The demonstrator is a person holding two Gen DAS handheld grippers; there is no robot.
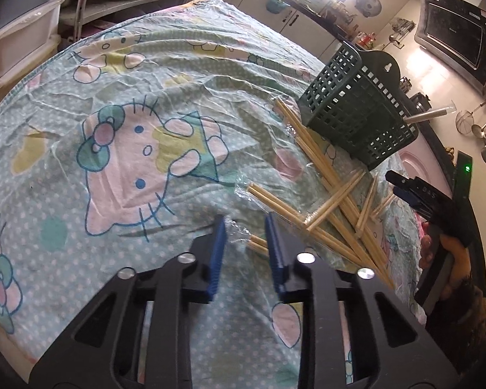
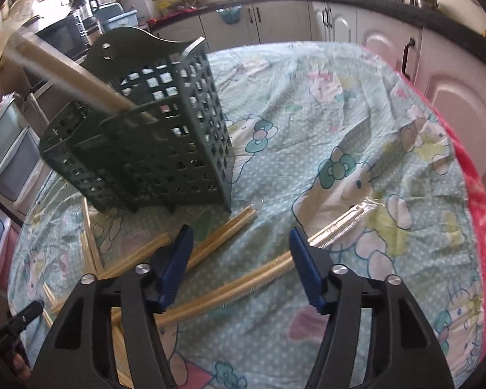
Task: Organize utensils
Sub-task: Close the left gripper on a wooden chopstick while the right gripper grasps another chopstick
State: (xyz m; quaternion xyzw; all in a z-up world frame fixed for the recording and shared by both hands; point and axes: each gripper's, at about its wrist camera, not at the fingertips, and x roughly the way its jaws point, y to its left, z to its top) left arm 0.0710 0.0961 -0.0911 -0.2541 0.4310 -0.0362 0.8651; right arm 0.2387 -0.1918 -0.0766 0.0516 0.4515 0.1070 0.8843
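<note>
Left tongs [image 1: 245,238]: narrowly apart, clamped on nothing, set low over the cloth [image 1: 129,103] that covers the counter, well in front of the green basket [image 1: 350,97]. Flank the tip of a wrapped chopstick pair [image 1: 257,242], its clear film crumpled in the gap; cannot tell whether either pad touches it. Right tongs [image 2: 241,246]: wider apart, empty, pointed down in front of the green basket and nearer to it. Straddle a second wrapped pair [image 2: 252,278], which runs slantwise across the gap and passes under the right-hand finger, its film end trailing away from the basket. Loose chopsticks [image 1: 327,201]: scattered and crossed on the cloth from just beside the foot of the green basket out toward both tongs, one pair [image 2: 230,230] ending just in front of the basket's near corner. Green basket: upright on the cloth, one wrapped chopstick [image 2: 81,77] leaning out over its rim.
</note>
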